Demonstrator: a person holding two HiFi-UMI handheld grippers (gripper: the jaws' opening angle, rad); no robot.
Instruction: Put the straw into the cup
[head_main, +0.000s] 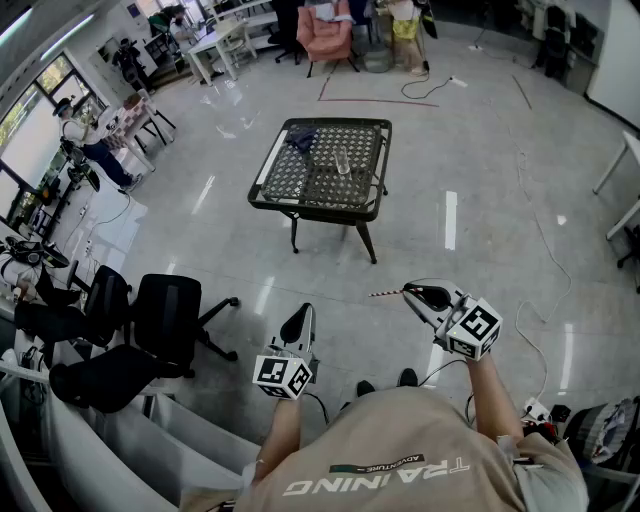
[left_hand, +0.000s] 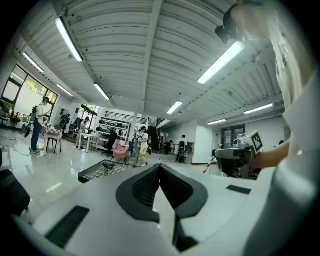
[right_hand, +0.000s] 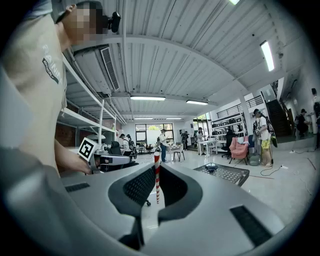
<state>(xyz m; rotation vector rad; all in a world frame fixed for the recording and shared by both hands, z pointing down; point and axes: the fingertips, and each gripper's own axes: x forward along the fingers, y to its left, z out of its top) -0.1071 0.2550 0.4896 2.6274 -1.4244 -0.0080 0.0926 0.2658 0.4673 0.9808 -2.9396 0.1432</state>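
Observation:
My right gripper (head_main: 412, 292) is shut on a red-and-white striped straw (head_main: 385, 293), which sticks out to the left from its jaws. In the right gripper view the straw (right_hand: 157, 176) stands upright between the pads (right_hand: 142, 185). A clear cup (head_main: 342, 160) stands on the black mesh table (head_main: 268, 170), far ahead of both grippers. My left gripper (head_main: 298, 322) is held low in front of me, its tips together with nothing in them (left_hand: 159, 167). From the left gripper view I see the right gripper (left_hand: 235, 157) and the straw (left_hand: 214, 162) off to the right.
A dark blue object (head_main: 300, 140) lies on the table's far left part. Black office chairs (head_main: 150, 330) stand close at my left. Cables (head_main: 540, 300) run over the shiny floor at my right. A pink armchair (head_main: 325, 30) and desks stand far back.

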